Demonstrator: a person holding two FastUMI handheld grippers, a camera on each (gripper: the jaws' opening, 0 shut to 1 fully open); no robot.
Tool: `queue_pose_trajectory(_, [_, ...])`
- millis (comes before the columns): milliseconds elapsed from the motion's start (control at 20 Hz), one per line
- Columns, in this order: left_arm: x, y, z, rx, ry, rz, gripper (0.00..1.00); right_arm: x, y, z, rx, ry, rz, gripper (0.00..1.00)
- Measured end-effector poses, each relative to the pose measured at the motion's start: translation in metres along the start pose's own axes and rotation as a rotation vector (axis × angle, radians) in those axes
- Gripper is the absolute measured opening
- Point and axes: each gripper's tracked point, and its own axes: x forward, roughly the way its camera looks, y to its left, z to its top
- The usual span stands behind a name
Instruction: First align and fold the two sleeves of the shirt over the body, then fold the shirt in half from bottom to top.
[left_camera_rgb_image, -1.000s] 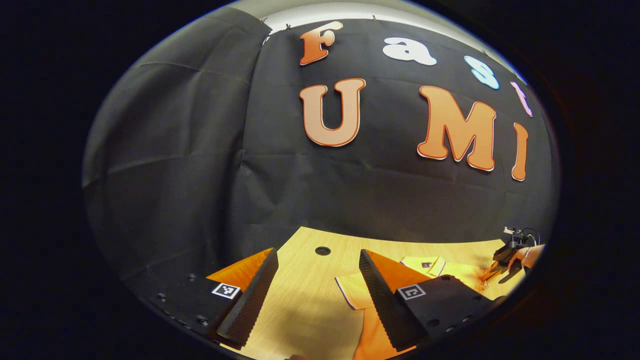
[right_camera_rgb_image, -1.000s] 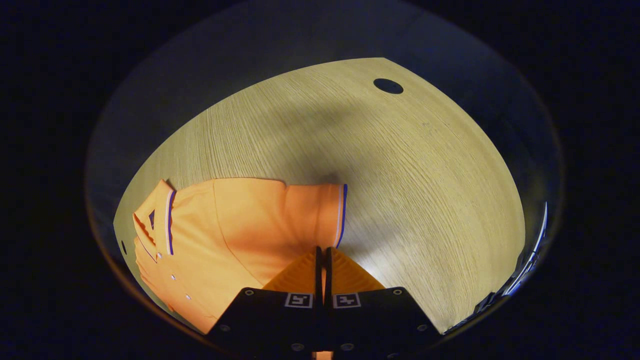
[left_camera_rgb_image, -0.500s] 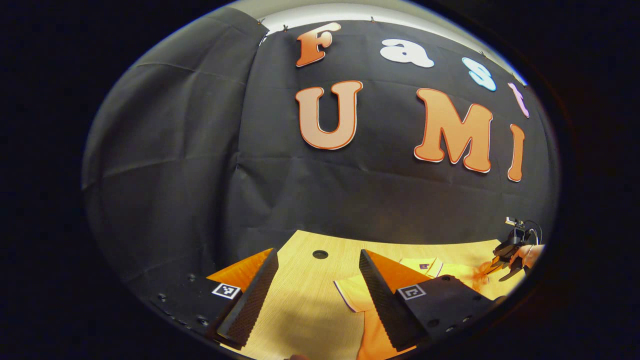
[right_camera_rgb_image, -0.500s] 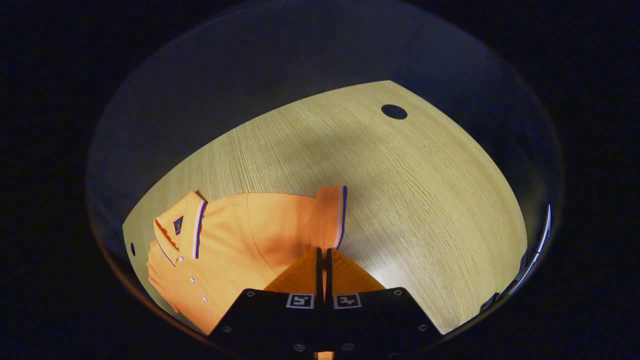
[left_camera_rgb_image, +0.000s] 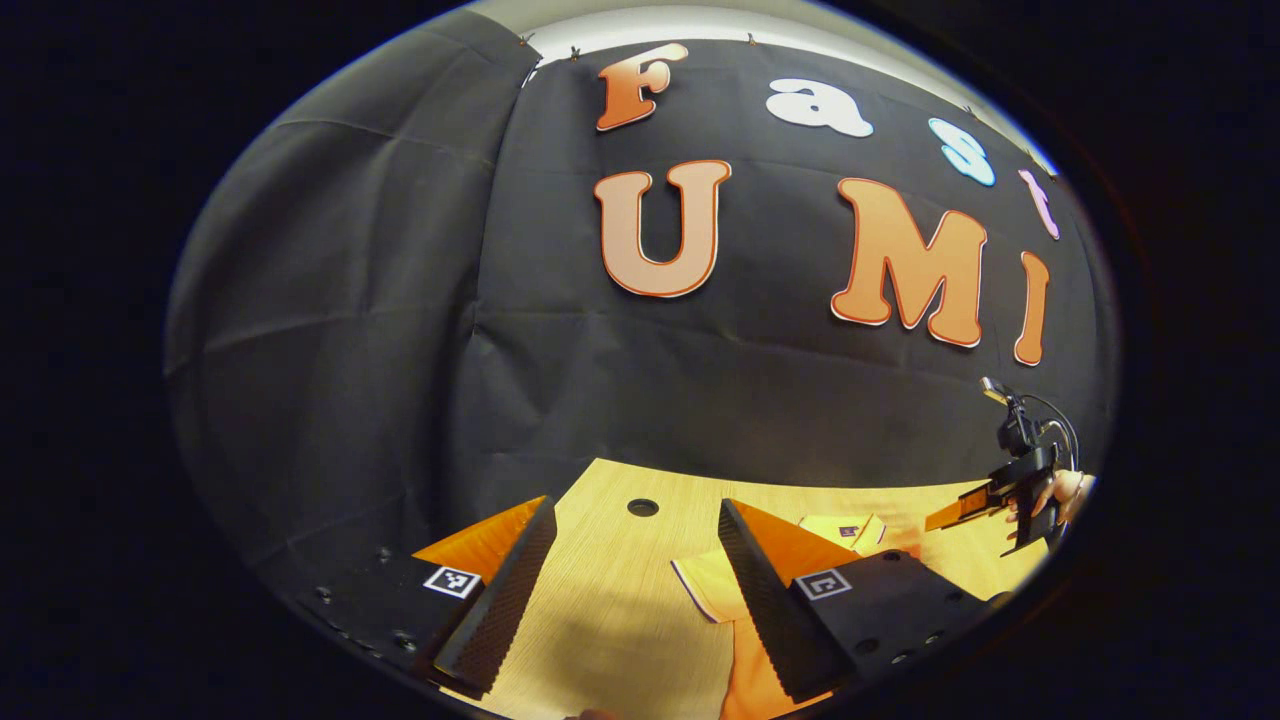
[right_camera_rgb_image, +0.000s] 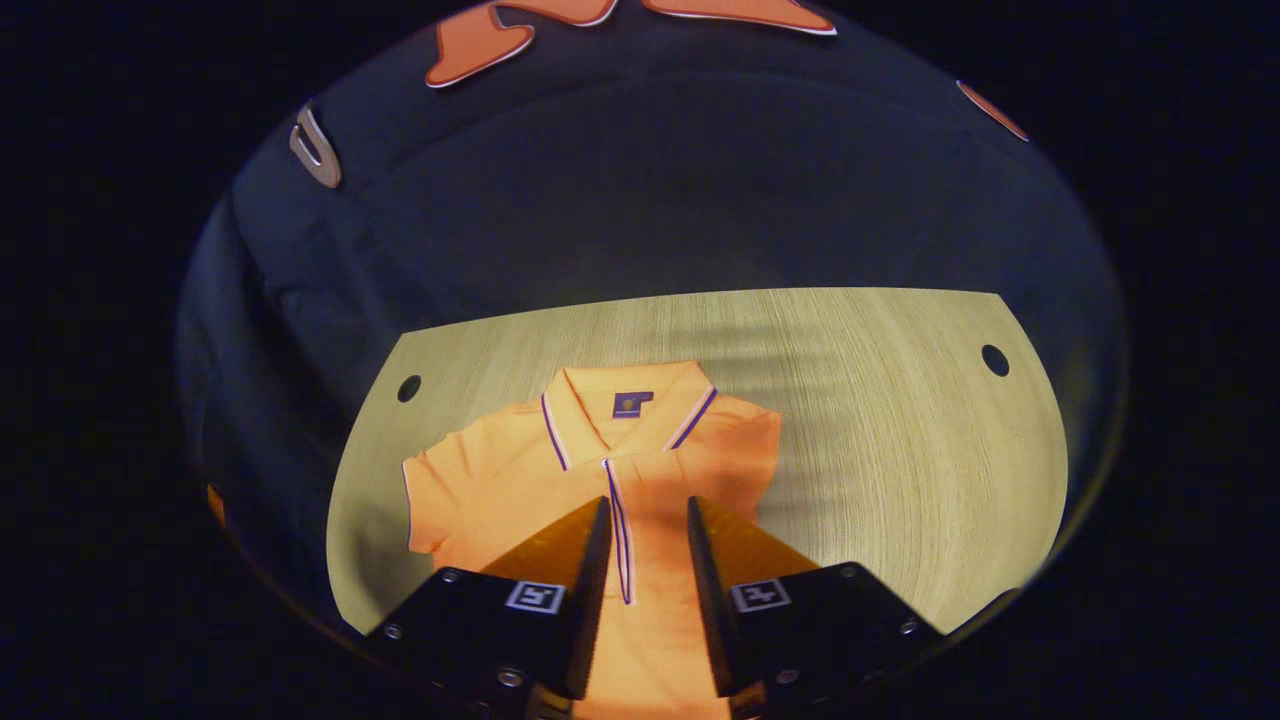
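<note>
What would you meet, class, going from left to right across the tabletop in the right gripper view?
Left table hole → the shirt's spread sleeve → collar → the folded-in shoulder edge → bare table → right table hole.

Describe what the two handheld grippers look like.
Each gripper, left and right, has two wedge-shaped fingers with ridged inner faces, on black bolted blocks bearing square black-and-white markers. Seen from afar, the right gripper carries a black cable looping above it.
</note>
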Motion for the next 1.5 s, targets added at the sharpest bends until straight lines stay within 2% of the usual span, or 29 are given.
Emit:
queue_pose_trajectory(50, [-0.002, -0.001, -0.002, -0.006, 0.002, -0.005, 0.98, 0.0, -0.006, -0.004, -0.007, 0.004, -0.019, 0.72])
queue_pose_trajectory(150, [-0.003, -0.004, -0.005, -0.012, 0.011, -0.007, 0.98, -0.006, -0.017, -0.001, -0.011, -0.018, -0.051, 0.95])
queue_pose_trajectory(200, [-0.005, -0.005, -0.005, -0.017, 0.016, -0.009, 0.98, -0.011, -0.02, 0.0, 0.003, -0.027, -0.05, 0.98])
queue_pose_trajectory(350, [-0.005, -0.008, -0.007, -0.027, 0.03, -0.01, 0.98, -0.032, -0.035, -0.002, 0.059, -0.073, -0.064, 0.99])
queue_pose_trajectory(550, [0.008, -0.032, -0.014, -0.088, 0.118, -0.05, 0.98, -0.085, -0.068, -0.025, 0.057, -0.153, -0.107, 0.99])
queue_pose_trajectory(700, [0.04, -0.055, -0.043, -0.158, 0.312, -0.077, 0.98, -0.122, -0.097, -0.049, 0.059, -0.181, -0.124, 0.99])
queue_pose_trajectory(850, [0.078, -0.08, -0.083, -0.302, 0.51, -0.104, 0.98, -0.148, -0.122, -0.064, 0.09, -0.221, -0.126, 0.99])
queue_pose_trajectory(1000, [0.097, -0.083, -0.123, -0.437, 0.673, -0.104, 0.98, -0.172, -0.156, -0.073, 0.076, -0.272, -0.186, 0.99])
queue_pose_trajectory(1150, [0.109, -0.068, -0.158, -0.415, 0.818, -0.01, 0.98, -0.191, -0.167, -0.081, 0.117, -0.292, -0.155, 0.99])
queue_pose_trajectory(1250, [0.122, -0.066, -0.173, -0.384, 0.86, 0.015, 0.98, -0.198, -0.177, -0.088, 0.151, -0.293, -0.145, 0.99])
queue_pose_trajectory(1350, [0.136, -0.069, -0.192, -0.38, 0.924, 0.036, 0.98, -0.2, -0.191, -0.098, 0.165, -0.282, -0.156, 0.99])
queue_pose_trajectory(1500, [0.157, -0.06, -0.211, -0.312, 0.979, 0.094, 0.98, -0.198, -0.21, -0.112, 0.178, -0.248, -0.177, 0.99])
